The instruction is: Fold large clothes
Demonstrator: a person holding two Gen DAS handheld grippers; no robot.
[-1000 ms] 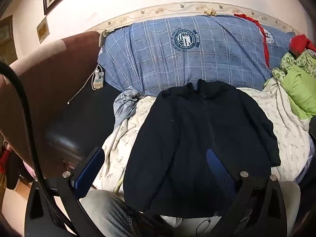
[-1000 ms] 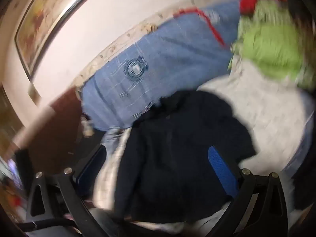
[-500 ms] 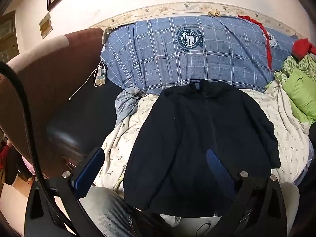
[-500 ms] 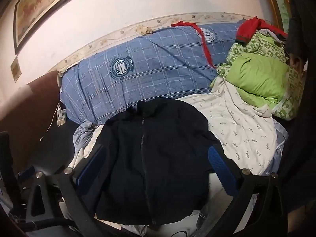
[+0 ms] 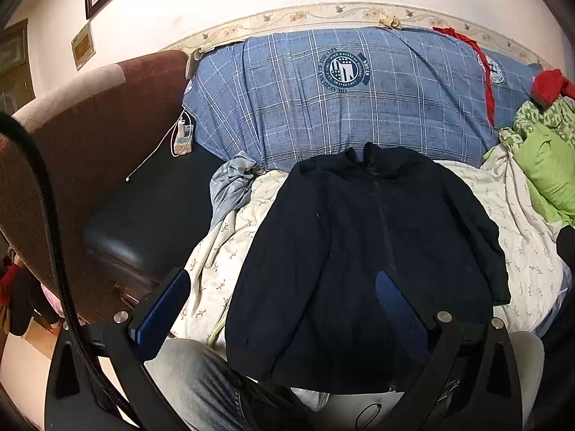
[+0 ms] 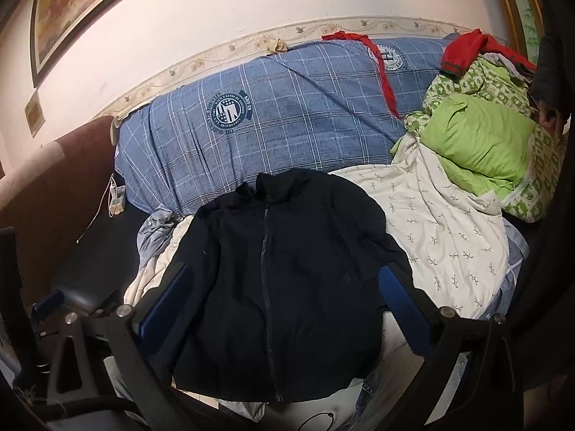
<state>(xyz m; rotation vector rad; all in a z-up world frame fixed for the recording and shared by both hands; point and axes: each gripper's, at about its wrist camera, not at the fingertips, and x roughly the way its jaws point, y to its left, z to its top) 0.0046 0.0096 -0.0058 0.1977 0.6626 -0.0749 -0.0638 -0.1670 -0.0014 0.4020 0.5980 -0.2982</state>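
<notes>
1. Jacket (image 6: 280, 280): dark, zipped, spread flat and face up on the pale sheet (image 6: 449, 230) in front of the blue cushion (image 6: 287, 133).
2. Left gripper (image 5: 280, 305) and right gripper (image 6: 284, 298): jaws apart, empty, above the hem.
3. Judged soft, limp, moderately heavy; pinch at a shoulder seam and cuff.
</notes>
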